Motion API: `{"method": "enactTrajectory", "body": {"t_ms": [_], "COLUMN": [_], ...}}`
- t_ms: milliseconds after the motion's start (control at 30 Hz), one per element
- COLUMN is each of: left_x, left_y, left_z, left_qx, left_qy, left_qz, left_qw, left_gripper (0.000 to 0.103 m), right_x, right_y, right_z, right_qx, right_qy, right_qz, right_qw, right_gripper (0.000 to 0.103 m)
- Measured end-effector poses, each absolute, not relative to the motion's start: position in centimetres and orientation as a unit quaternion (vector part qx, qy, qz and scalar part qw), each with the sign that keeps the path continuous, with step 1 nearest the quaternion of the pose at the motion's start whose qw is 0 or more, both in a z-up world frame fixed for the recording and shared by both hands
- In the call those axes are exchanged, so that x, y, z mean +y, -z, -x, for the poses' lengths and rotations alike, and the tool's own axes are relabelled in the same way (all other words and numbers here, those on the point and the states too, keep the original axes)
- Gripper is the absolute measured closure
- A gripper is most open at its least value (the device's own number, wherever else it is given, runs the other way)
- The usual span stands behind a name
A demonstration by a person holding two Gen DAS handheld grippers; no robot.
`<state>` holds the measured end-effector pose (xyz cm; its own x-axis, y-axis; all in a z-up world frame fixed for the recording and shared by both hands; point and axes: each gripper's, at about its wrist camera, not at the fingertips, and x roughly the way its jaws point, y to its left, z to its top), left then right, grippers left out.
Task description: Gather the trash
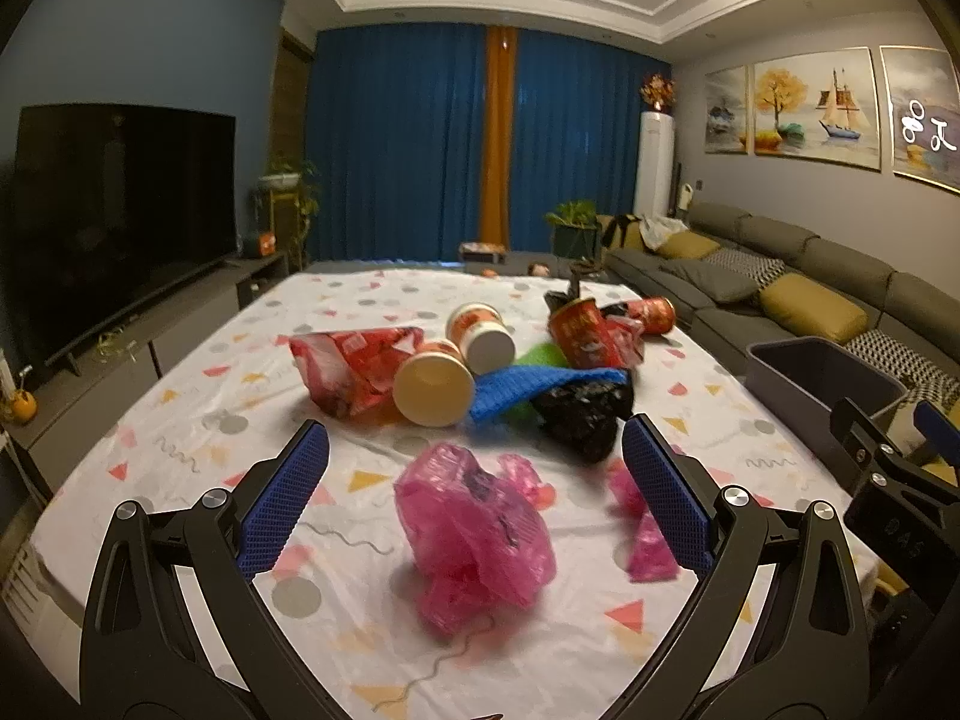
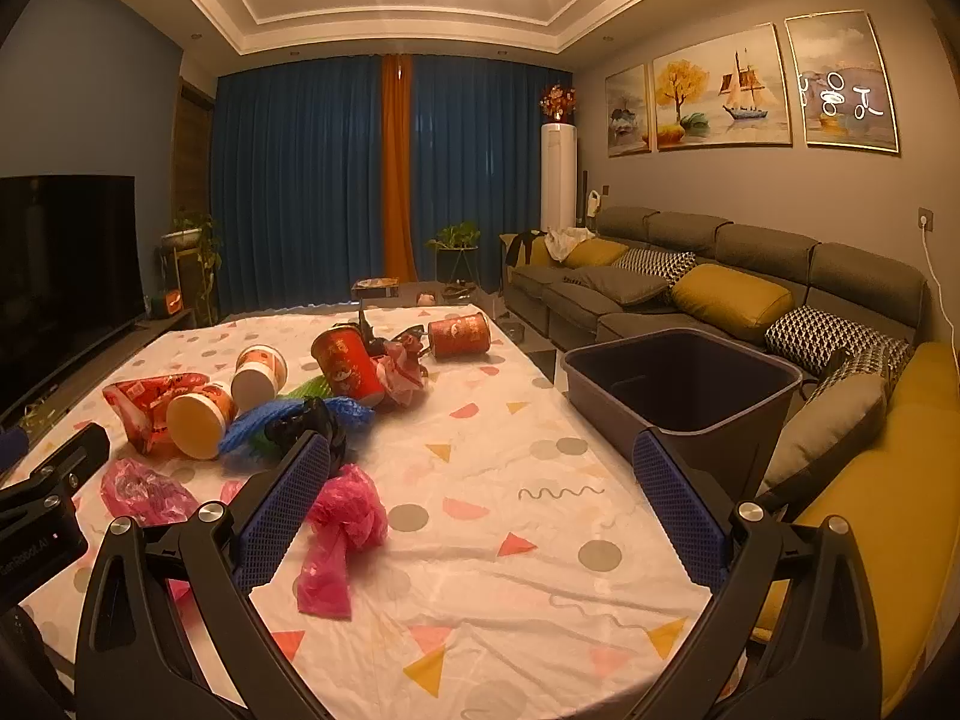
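A crumpled pink plastic bag point(image 1: 474, 534) lies on the desk nearest the camera, and a smaller pink bag point(image 2: 345, 531) lies just to its right. Behind the pink plastic bag, a black bag point(image 1: 585, 414) sits bunched beside a blue mesh sleeve point(image 1: 534, 390) that overlaps a green one point(image 1: 540, 357). Left of the blue sleeve, 2 paper cups point(image 1: 435, 387) lie on their sides, bases toward the camera, touching a torn red wrapper point(image 1: 354, 369). Farther back, a red can point(image 1: 579, 333) tilts against crumpled wrapping, and a second red can point(image 1: 657, 315) lies on its side. The dark bin point(image 2: 684, 384) stands open off the desk's right edge.
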<state>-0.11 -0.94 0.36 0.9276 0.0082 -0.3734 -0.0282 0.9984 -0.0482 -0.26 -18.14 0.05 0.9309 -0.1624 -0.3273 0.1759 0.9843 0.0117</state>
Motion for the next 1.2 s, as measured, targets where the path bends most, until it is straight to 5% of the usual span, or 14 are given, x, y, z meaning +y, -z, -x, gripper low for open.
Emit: {"method": "enactTrajectory", "body": {"t_ms": [600, 833, 1100, 1200], "left_x": [1.5, 2.3, 1.6, 1.9], "left_y": [3.1, 4.7, 5.7, 6.3], "left_z": [-0.4, -2.2, -4.6, -5.7], "left_qx": [0.221, 0.251, 0.278, 0.301], "left_qy": [-0.03, -0.005, 0.015, 0.024], "left_qz": [0.027, 0.045, 0.036, 0.042], "left_qw": [0.974, 0.967, 0.96, 0.953], "left_gripper": [0.007, 0.036, 0.039, 0.049], "right_x": [-15.5, -14.2, -12.9, -12.7], "right_y": [3.5, 4.8, 6.4, 6.9], "right_z": [-2.7, -4.8, -8.5, -9.5], "right_qx": [0.199, 0.22, 0.261, 0.278], "right_qy": [0.035, 0.009, -0.015, -0.02], "right_qz": [-0.016, -0.016, -0.001, 0.004], "right_qw": [0.979, 0.975, 0.965, 0.96], "right_gripper": [0.005, 0.005, 0.012, 0.022]}}
